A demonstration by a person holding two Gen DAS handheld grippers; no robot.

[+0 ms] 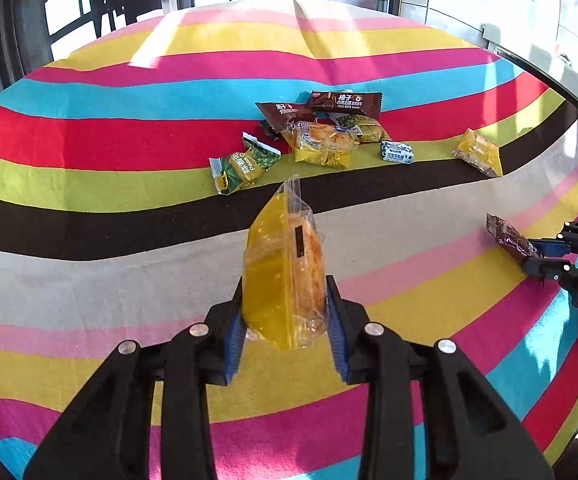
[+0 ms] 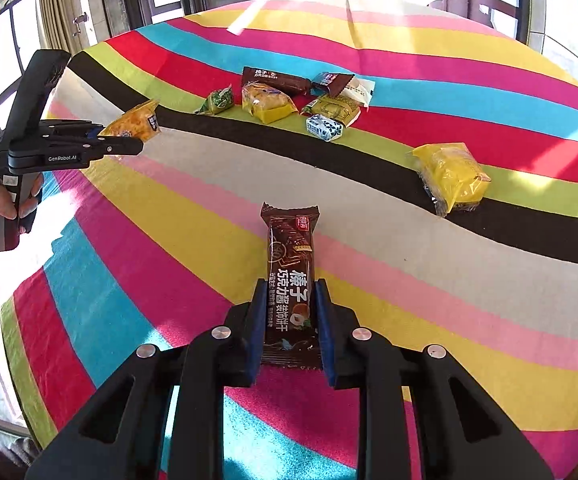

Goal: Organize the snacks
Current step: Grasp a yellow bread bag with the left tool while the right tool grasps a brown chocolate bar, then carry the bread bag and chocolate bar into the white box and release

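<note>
Snacks lie in a loose heap toward the far side of a desk covered with a striped cloth (image 1: pixel 89 136), while each hand-held tool carries one packet clear of that heap. The left tool (image 1: pixel 285 320) is clamped on a yellow pastry packet (image 1: pixel 285 264), its blue pads pressing both sides of the clear wrapper, which stands on edge and points away from the camera; from the right wrist view the same packet juts out of that tool at the left, above the cloth, with a person's hand (image 2: pixel 13 204) wrapped around the handle. The right tool (image 2: pixel 289 320) is closed on a brown chocolate wafer bar (image 2: pixel 291 280), gripped near its lower half with the top end sticking forward over the yellow and pink stripes. In the heap sit two more brown bars (image 2: pixel 277 80), a yellow pastry packet (image 2: pixel 267 102), green pea packets (image 1: pixel 241 166), an olive-green packet (image 2: pixel 335 110) and a small blue-and-white candy (image 2: pixel 325 127), some overlapping, the candy just beside the olive-green packet. One further yellow packet (image 2: pixel 451 178) lies alone on the black stripe, well apart from the heap, to the right.
</note>
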